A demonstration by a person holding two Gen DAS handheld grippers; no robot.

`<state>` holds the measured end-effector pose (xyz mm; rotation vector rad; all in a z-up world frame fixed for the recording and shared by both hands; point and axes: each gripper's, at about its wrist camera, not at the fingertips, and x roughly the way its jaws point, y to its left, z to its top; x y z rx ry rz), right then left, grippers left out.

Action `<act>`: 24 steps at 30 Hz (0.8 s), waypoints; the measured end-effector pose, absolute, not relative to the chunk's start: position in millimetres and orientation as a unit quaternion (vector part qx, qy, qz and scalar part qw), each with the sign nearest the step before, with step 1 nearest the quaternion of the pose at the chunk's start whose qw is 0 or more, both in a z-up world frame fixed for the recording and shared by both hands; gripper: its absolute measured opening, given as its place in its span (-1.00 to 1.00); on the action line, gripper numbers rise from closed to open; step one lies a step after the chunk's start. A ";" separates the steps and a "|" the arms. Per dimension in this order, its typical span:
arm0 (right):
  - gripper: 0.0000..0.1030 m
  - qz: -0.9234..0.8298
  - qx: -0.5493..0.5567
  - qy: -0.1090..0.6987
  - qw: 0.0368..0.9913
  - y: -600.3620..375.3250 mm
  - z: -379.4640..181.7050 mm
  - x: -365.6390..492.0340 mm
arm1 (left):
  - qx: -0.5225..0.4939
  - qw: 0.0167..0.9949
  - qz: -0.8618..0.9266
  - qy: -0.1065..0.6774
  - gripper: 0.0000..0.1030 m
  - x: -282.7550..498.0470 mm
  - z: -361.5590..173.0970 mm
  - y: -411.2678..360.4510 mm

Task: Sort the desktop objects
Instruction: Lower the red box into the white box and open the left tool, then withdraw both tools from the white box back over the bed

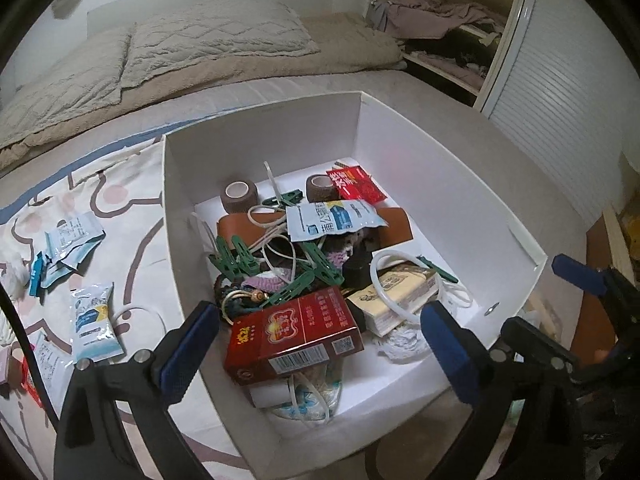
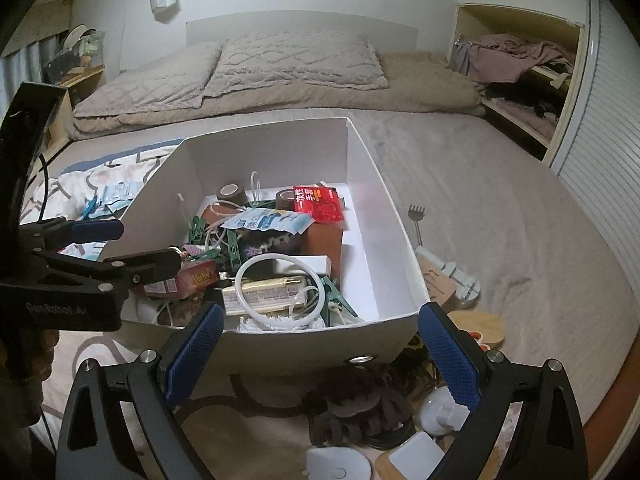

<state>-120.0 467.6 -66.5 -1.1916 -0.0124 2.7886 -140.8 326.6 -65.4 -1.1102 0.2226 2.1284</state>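
Note:
A white box [image 1: 400, 152] [image 2: 280, 148] stands on the bed, filled with mixed items: a red cigarette pack [image 1: 296, 334], green clips [image 1: 236, 258], brown tape rolls [image 1: 239, 197], a white ring [image 2: 278, 289], a red packet [image 2: 319, 204] and a blue-white sachet [image 1: 334, 220]. My left gripper [image 1: 320, 348] is open and empty above the box's near left corner, over the red pack. It also shows in the right wrist view [image 2: 132, 246]. My right gripper [image 2: 320, 356] is open and empty in front of the box's near wall.
Several sachets [image 1: 92, 322] lie on the patterned cloth [image 1: 132, 208] left of the box. Right of and before the box lie a small fork [image 2: 417, 220], wooden pieces [image 2: 440, 284], a dark claw clip [image 2: 356, 408] and white objects [image 2: 436, 412]. Pillows [image 2: 296, 60] lie behind.

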 end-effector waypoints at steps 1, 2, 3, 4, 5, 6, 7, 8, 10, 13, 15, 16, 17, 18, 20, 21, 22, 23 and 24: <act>0.90 0.919 -0.391 -0.004 0.054 467.3 -65.9 -120.2 | -0.429 0.357 0.825 0.085 0.97 -140.6 -63.7 325.7; 0.90 0.919 -0.390 -0.003 0.054 466.8 -64.9 -119.9 | -0.428 0.357 0.826 0.084 0.97 -140.5 -62.0 324.4; 0.90 0.920 -0.388 -0.002 0.053 466.5 -64.1 -119.8 | -0.428 0.357 0.826 0.083 0.97 -140.4 -60.4 323.1; 0.90 0.921 -0.387 0.000 0.053 466.2 -63.3 -119.5 | -0.427 0.357 0.827 0.082 0.97 -140.2 -59.2 321.9; 0.90 0.922 -0.384 0.002 0.053 465.8 -62.2 -119.1 | -0.426 0.357 0.827 0.082 0.97 -139.6 -57.8 320.6; 0.90 0.922 -0.382 0.004 0.053 465.5 -61.3 -119.0 | -0.425 0.358 0.827 0.081 0.97 -139.1 -56.5 319.2; 0.90 0.924 -0.380 0.007 0.052 465.1 -60.1 -118.4 | -0.425 0.358 0.828 0.080 0.97 -138.7 -55.5 318.4; 0.90 0.925 -0.377 0.009 0.052 464.7 -59.0 -118.2 | -0.424 0.359 0.828 0.080 0.97 -138.2 -54.5 317.2; 0.90 0.926 -0.374 0.013 0.052 464.2 -57.2 -117.6 | -0.421 0.359 0.829 0.079 0.97 -136.9 -52.2 314.3; 0.90 0.927 -0.371 0.018 0.056 464.1 -54.9 -117.2 | -0.418 0.360 0.830 0.078 0.97 -135.0 -48.6 309.6; 0.90 0.928 -0.367 0.022 0.059 464.1 -53.3 -116.4 | -0.416 0.361 0.831 0.075 0.97 -134.3 -46.4 305.9; 0.90 0.928 -0.366 0.024 0.060 463.8 -52.8 -115.8 | -0.416 0.361 0.832 0.074 0.97 -134.3 -45.6 304.7; 0.90 0.929 -0.364 0.026 0.061 463.8 -52.0 -115.0 | -0.415 0.361 0.832 0.073 0.97 -134.0 -44.3 302.6; 0.90 0.930 -0.362 0.028 0.062 463.6 -51.3 -114.2 | -0.414 0.362 0.832 0.072 0.97 -133.5 -43.6 301.1; 0.90 0.931 -0.359 0.030 0.063 462.6 -50.4 -112.5 | -0.411 0.363 0.833 0.070 0.97 -132.4 -41.8 297.5; 0.90 0.931 -0.357 0.030 0.065 461.8 -49.9 -112.0 | -0.410 0.363 0.834 0.070 0.97 -131.7 -40.3 295.5; 0.90 0.932 -0.355 0.031 0.066 461.1 -49.2 -111.0 | -0.409 0.364 0.834 0.069 0.97 -131.2 -39.3 294.1; 0.90 0.933 -0.353 0.034 0.067 460.5 -48.7 -110.1 | -0.408 0.364 0.834 0.069 0.97 -130.5 -38.5 292.6; 0.90 0.933 -0.352 0.035 0.067 459.9 -47.9 -109.2 | -0.407 0.364 0.835 0.068 0.97 -129.7 -37.3 290.4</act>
